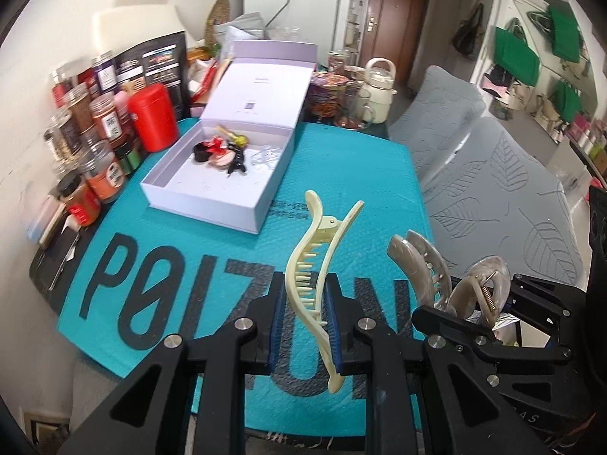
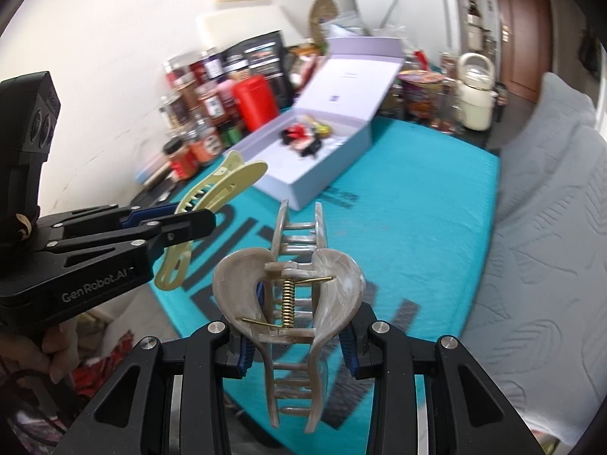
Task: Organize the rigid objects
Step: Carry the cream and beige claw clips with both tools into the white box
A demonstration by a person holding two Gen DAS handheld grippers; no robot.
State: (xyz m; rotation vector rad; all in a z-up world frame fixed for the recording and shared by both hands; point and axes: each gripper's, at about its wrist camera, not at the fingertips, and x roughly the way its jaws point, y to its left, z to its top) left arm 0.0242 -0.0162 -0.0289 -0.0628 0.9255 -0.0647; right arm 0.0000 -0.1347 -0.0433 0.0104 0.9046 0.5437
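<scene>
**Two hair clips held above the teal mat**

Between the blue pads of the left gripper (image 1: 305,318) sits a long cream hair clip (image 1: 316,265), pinched at its middle with the jaws closed tight on it. It is slim and curved, smooth matte plastic, with a row of short teeth along the inner edge and a hinged beak end pointing away from the gripper, the tail hanging back below the fingers.

Just to that gripper's right, the right gripper (image 2: 299,345) is clamped on a beige marbled claw clip (image 2: 292,303). This one is wider and glossy, with two rounded wings flaring toward the camera, a brass coil spring on a wire pin between them, and interlocking curved prongs running ahead and below. The pads press on its sides beneath the wings.

Ahead of both grippers, farther across a teal padded mat (image 1: 212,265) printed with big black letters, lies an open lilac box (image 1: 224,189), its lid tilted back. Small hair accessories in red, black, pink, yellow and clear plastic are heaped near its far wall.

Left of the box stand spice jars (image 1: 95,174) and a red canister (image 1: 153,117) along the wall. Beyond the box are a cream kettle (image 1: 377,91) and glass cups. To the grippers' right runs a grey quilted cushion (image 1: 504,197) with leaf stitching.
</scene>
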